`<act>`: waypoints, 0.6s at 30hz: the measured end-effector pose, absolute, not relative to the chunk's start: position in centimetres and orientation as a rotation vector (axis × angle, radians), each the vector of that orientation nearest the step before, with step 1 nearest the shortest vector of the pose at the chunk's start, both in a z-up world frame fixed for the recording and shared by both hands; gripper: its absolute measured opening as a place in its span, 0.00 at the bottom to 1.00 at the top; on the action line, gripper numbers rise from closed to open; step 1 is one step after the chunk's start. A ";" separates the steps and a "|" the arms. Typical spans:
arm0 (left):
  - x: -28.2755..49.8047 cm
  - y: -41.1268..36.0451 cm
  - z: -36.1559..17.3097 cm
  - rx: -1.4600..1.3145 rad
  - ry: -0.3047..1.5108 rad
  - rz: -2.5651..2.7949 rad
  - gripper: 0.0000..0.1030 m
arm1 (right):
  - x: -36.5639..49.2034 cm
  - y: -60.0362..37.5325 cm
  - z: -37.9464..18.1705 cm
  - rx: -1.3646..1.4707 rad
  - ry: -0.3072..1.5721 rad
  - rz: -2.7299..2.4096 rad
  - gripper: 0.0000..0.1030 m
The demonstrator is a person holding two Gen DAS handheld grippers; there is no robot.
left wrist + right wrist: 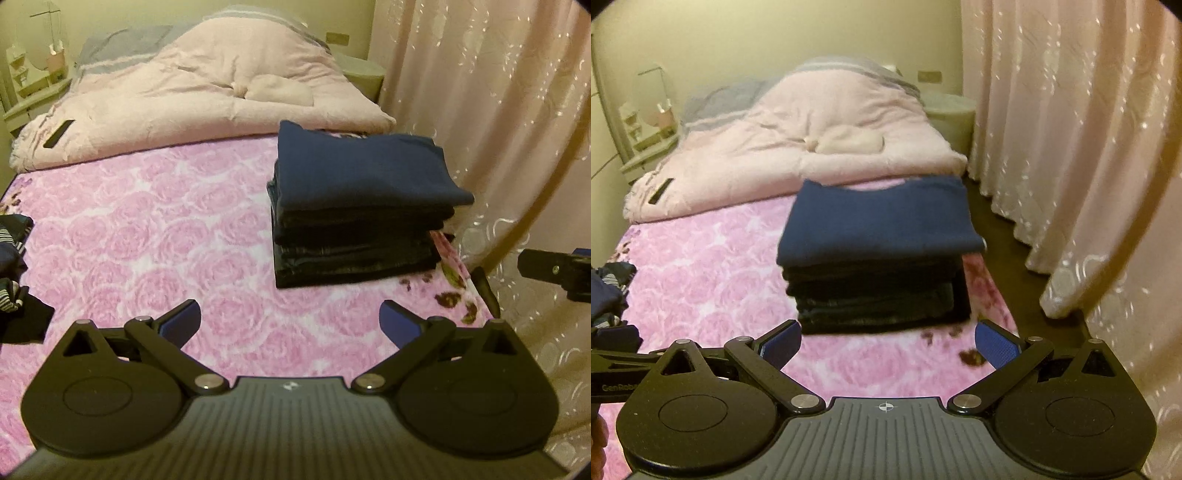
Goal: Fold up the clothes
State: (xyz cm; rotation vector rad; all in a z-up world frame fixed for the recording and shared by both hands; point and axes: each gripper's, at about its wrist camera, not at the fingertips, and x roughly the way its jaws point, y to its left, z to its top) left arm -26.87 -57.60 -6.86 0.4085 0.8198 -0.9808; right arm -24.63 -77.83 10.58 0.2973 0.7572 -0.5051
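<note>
A heap of unfolded clothes [14, 280] at nine o'clock is cut off by the frame edge in both views; only striped and dark fabric shows, and single garments cannot be told apart. The right wrist view is blurred, so the layers low in the stack are hard to separate.

The stack of folded clothes [354, 210] sits on the bed [147, 229], toward one o'clock from the left tongs [290, 323] and near twelve o'clock from the right tongs [888, 343]. A navy garment lies on top, with darker pieces beneath, edges roughly aligned. The stack rests near the bed's right edge, just before a rumpled pale pink duvet [221, 96].

Both tongs are spread wide, holding nothing, above the pink rose-patterned cover.

The left view shows part of the other tool at three o'clock against the curtain [498, 110]. Only the right view shows dark floor [1015, 236] between bed and curtain.
</note>
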 end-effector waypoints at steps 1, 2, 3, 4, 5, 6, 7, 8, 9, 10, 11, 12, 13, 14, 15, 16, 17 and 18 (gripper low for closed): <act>-26.9 -58.0 -6.6 0.405 0.815 -0.977 0.99 | -24.5 -78.2 10.6 0.297 0.753 -0.498 0.99; -27.0 -58.4 -6.4 0.403 0.812 -0.974 0.99 | -24.3 -78.6 10.7 0.300 0.750 -0.492 0.99; -27.0 -58.7 -6.2 0.402 0.806 -0.971 0.99 | -24.2 -78.9 10.7 0.302 0.747 -0.487 0.99; -27.1 -58.9 -6.0 0.404 0.800 -0.967 0.99 | -24.1 -79.3 10.7 0.303 0.746 -0.482 0.99; -27.2 -59.2 -5.9 0.406 0.795 -0.963 0.99 | -24.0 -79.6 10.7 0.304 0.745 -0.477 0.99; -27.3 -59.4 -5.8 0.408 0.792 -0.959 0.99 | -23.9 -79.8 10.7 0.305 0.745 -0.471 0.99; -27.3 -59.7 -5.7 0.412 0.792 -0.954 0.99 | -23.8 -80.1 10.6 0.307 0.745 -0.465 0.99; -27.4 -59.9 -5.7 0.415 0.791 -0.949 0.99 | -23.8 -80.3 10.6 0.309 0.746 -0.462 0.99; -27.4 -60.1 -5.8 0.419 0.791 -0.944 0.99 | -23.8 -80.5 10.5 0.313 0.747 -0.459 0.99; -27.5 -60.3 -5.8 0.424 0.793 -0.943 0.99 | -23.7 -80.8 10.5 0.319 0.749 -0.455 0.99; -27.5 -60.6 -5.9 0.427 0.797 -0.944 0.99 | -23.7 -81.0 10.4 0.323 0.750 -0.452 0.99; -27.5 -60.7 -6.0 0.429 0.802 -0.944 0.99 | -23.7 -81.1 10.3 0.327 0.752 -0.450 0.99; -27.5 -60.9 -6.1 0.432 0.804 -0.943 0.99 | -23.6 -81.3 10.2 0.329 0.754 -0.449 0.99; -27.5 -61.0 -6.1 0.436 0.805 -0.942 0.99 | -23.6 -81.4 10.2 0.331 0.756 -0.448 0.99; -27.5 -61.2 -6.2 0.439 0.805 -0.941 0.99 | -23.6 -81.5 10.1 0.333 0.758 -0.447 0.99; -27.5 -61.3 -6.3 0.444 0.806 -0.940 0.99 | -23.6 -81.6 10.1 0.335 0.759 -0.446 0.99; -27.5 -61.4 -6.4 0.446 0.808 -0.941 0.99 | -23.6 -81.6 10.1 0.336 0.760 -0.445 0.99; -27.5 -61.4 -6.5 0.446 0.813 -0.944 0.99 | -23.5 -81.7 10.1 0.337 0.759 -0.445 0.99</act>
